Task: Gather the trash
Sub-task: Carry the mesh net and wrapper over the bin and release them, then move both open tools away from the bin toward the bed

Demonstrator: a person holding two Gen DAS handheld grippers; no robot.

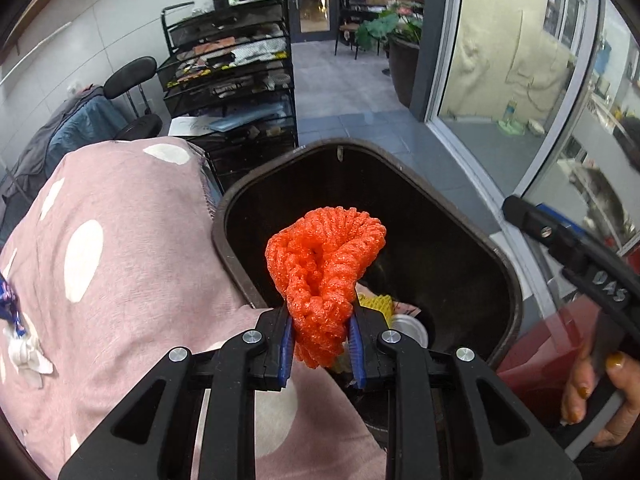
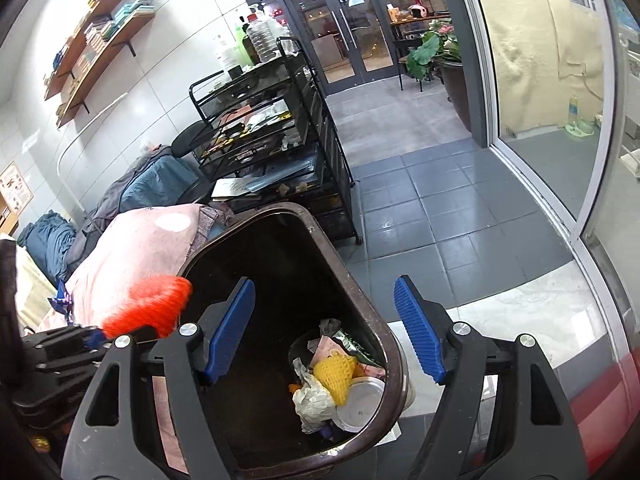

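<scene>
My left gripper (image 1: 322,334) is shut on an orange foam net (image 1: 326,268), which it holds over the near rim of a dark brown trash bin (image 1: 476,236). The right wrist view shows the same orange foam net (image 2: 154,306) at the bin's left edge. My right gripper (image 2: 324,330) stands open over the trash bin (image 2: 352,276) with nothing between its blue pads (image 2: 420,330). At the bin's bottom lie a yellow foam net (image 2: 336,374), crumpled paper (image 2: 314,400), a white lid (image 2: 360,400) and wrappers. A hand (image 1: 600,396) holds the right gripper's handle.
A pink cushion with white dots (image 1: 112,264) lies left of the bin. A black wire cart (image 2: 276,148) full of clutter stands behind it. Grey tiled floor (image 2: 432,208) runs to a glass sliding door (image 2: 552,92) on the right. A potted plant (image 2: 444,64) stands farther back.
</scene>
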